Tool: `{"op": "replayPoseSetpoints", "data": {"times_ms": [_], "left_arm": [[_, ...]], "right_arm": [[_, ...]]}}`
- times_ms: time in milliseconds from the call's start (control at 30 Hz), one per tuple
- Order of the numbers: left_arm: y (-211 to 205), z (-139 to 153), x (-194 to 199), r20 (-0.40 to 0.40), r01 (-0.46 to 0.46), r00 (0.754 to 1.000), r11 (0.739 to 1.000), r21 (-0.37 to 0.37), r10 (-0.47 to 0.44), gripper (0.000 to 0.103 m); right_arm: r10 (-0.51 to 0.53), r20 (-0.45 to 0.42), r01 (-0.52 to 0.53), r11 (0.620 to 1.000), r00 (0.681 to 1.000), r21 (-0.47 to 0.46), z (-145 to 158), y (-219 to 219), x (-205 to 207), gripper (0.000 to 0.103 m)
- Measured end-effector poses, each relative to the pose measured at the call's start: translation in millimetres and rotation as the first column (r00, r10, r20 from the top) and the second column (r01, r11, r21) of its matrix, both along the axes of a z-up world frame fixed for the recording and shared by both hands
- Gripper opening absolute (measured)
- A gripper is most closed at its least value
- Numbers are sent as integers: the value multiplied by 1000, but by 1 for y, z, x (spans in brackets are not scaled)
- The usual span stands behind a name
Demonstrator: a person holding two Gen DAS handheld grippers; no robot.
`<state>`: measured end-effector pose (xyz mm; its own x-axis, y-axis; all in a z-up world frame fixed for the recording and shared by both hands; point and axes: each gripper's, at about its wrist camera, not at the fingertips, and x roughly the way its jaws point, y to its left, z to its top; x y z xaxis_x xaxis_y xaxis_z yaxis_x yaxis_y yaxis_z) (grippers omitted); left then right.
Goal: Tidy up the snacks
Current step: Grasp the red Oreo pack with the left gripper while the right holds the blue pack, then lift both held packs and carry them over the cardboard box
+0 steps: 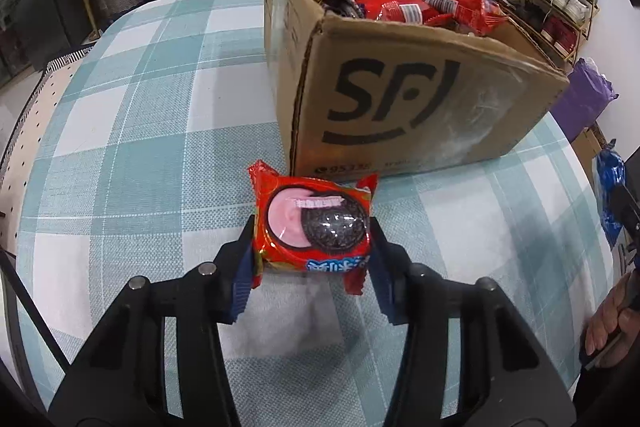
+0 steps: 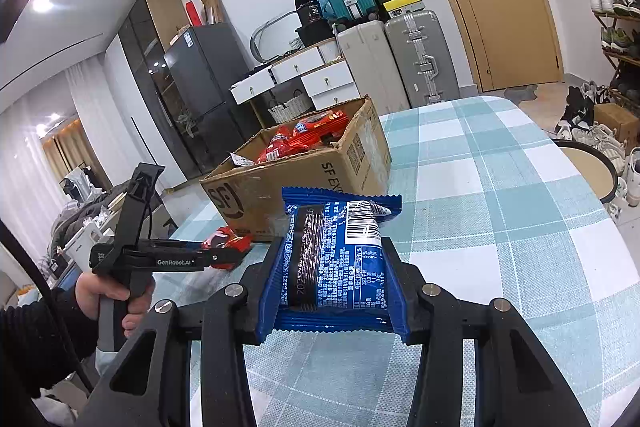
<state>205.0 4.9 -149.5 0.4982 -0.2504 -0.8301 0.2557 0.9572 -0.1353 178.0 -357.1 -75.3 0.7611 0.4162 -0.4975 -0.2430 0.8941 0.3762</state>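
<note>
Left fingers (image 1: 312, 247) clamp red snack (image 1: 314, 227) | right fingers (image 2: 332, 275) clamp blue snack (image 2: 340, 259)

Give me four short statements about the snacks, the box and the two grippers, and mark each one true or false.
1. The left gripper has a red cookie packet between its fingers. True.
2. The right gripper holds a red packet. False: it is shut on a blue packet.
3. The cardboard box is empty. False: red packets fill it.
4. The box stands on a checked tablecloth. True.
</note>
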Motion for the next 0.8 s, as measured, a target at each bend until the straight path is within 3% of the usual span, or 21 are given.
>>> {"op": "replayPoseSetpoints", "data": {"times_ms": [500,800], "left_arm": [[18,54,-69,106,20,994,999,-49,-15,45],[9,130,-83,218,74,974,997,-34,-65,45]], "right_arm": [[55,-5,-55,996,998,-70,6,19,4,45],[132,103,-126,990,986,-63,82,32,-1,45]]}}
